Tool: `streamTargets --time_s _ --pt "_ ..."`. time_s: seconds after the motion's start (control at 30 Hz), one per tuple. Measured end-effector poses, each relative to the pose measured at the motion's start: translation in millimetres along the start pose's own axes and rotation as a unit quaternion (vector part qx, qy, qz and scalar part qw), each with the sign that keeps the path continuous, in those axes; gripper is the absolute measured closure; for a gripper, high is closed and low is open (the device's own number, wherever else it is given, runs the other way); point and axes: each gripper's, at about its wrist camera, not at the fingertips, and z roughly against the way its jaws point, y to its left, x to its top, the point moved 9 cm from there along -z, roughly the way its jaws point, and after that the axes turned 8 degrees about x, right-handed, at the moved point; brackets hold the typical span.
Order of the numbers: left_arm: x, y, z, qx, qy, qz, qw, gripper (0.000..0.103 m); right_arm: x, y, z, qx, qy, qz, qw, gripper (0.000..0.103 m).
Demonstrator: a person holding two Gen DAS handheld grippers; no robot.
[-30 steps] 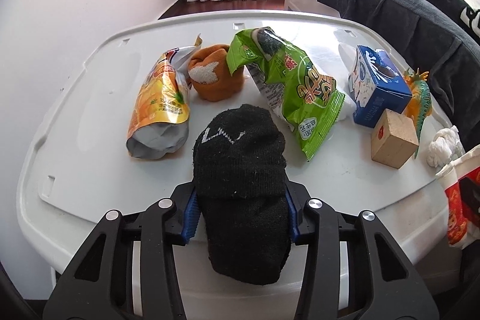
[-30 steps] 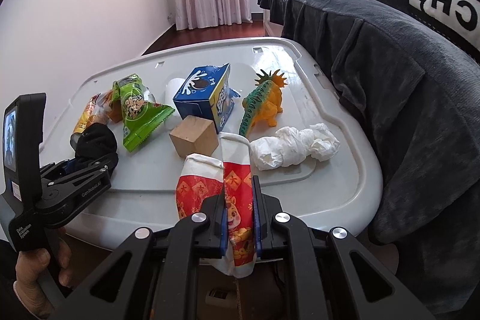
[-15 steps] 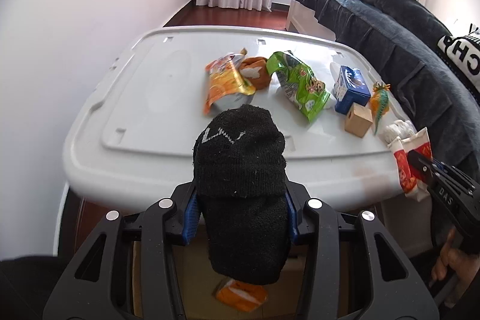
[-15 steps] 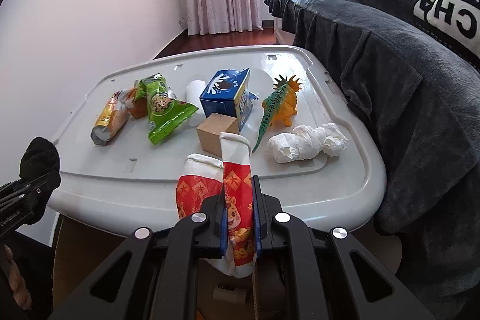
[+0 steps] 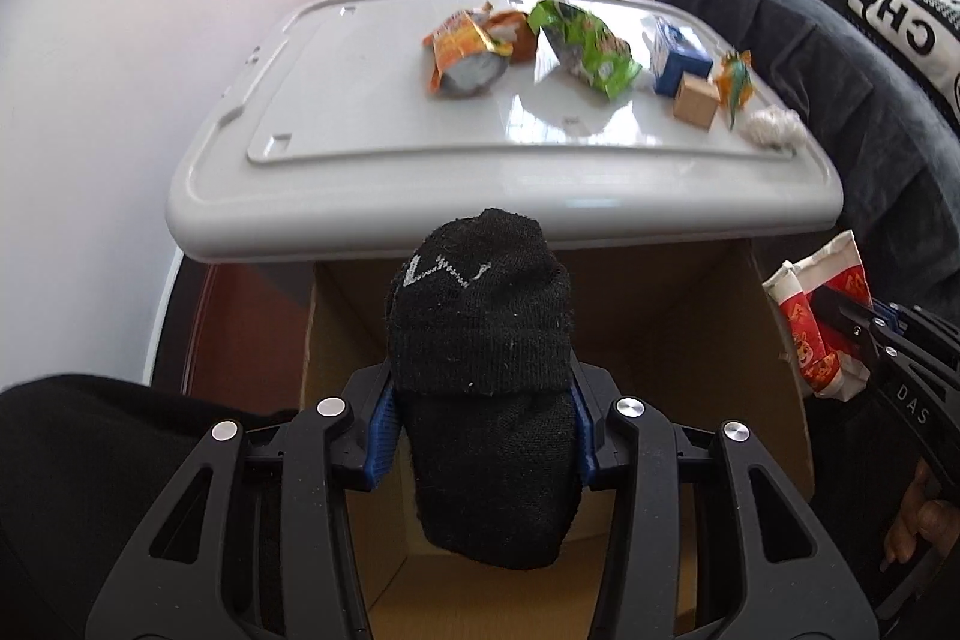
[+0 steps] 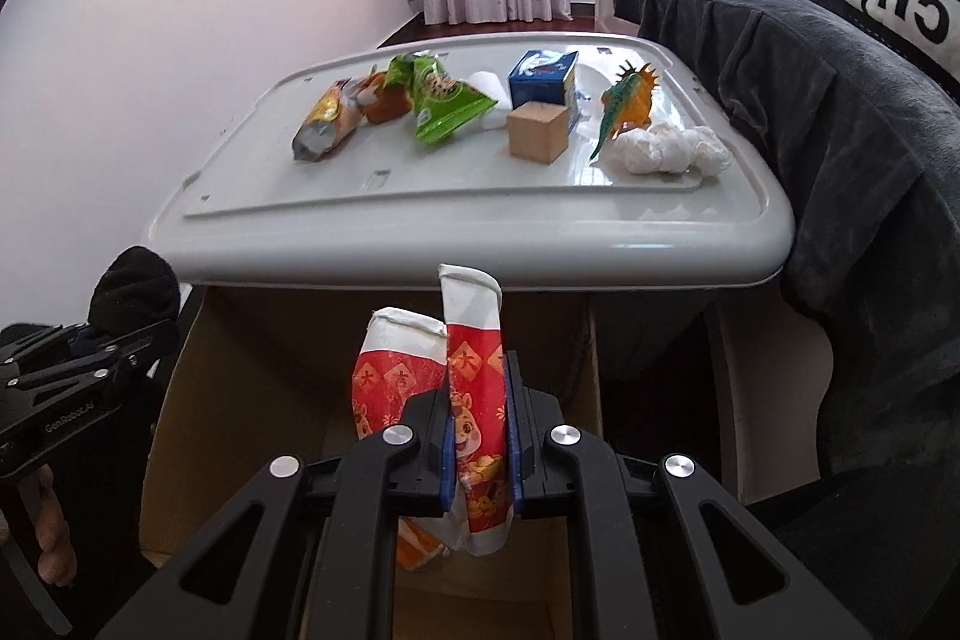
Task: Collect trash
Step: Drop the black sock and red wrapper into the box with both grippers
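Where the left wrist view looks down, a rolled black sock (image 5: 480, 376) with a thin white stitched mark near its top stands between the blue pads of the left gripper (image 5: 480, 436), whose jaws are part-spread and pinch it on both sides, above the open cardboard box (image 5: 690, 328) under the white lid's (image 5: 372, 160) near edge. At 3 o'clock in that view sits a crushed paper cup (image 5: 810, 328), red with a white rim. In the right wrist view the right gripper (image 6: 478, 448) is pressed tight on this flattened cup's wall, also over the box, the sock at 9 o'clock. On the lid, at 12 o'clock, lie an orange wrapper (image 6: 327, 121), a green wrapper (image 6: 444, 103) and crumpled white tissue (image 6: 666, 148).
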Motion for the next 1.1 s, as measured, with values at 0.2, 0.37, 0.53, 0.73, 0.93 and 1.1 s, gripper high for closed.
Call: streamTargets --time_s 0.2,0.37,0.53,0.73,0.93,1.1 --pt "-41 -14 -49 0.001 0.078 -0.022 0.9968 0.060 -9 8 -34 -0.006 0.037 0.016 0.999 0.091" --pt "-55 -12 -86 -0.004 0.133 -0.005 0.9911 0.060 -24 7 -72 0.000 0.081 0.010 0.997 0.091" --pt "-65 -12 -102 0.006 0.162 -0.005 0.9867 0.059 -37 1 -91 0.005 0.115 -0.005 0.993 0.090" --pt "-67 -9 -107 0.007 0.180 0.003 0.9836 0.049 -37 3 -94 0.005 0.119 -0.003 0.993 0.070" --pt "-58 -9 -93 0.015 0.151 0.001 0.9885 0.027 -21 0 -78 -0.004 0.075 -0.006 0.997 0.041" --pt "-56 -10 -86 0.027 0.141 -0.007 0.9897 0.027 -16 -7 -70 -0.008 0.066 -0.014 0.998 0.041"
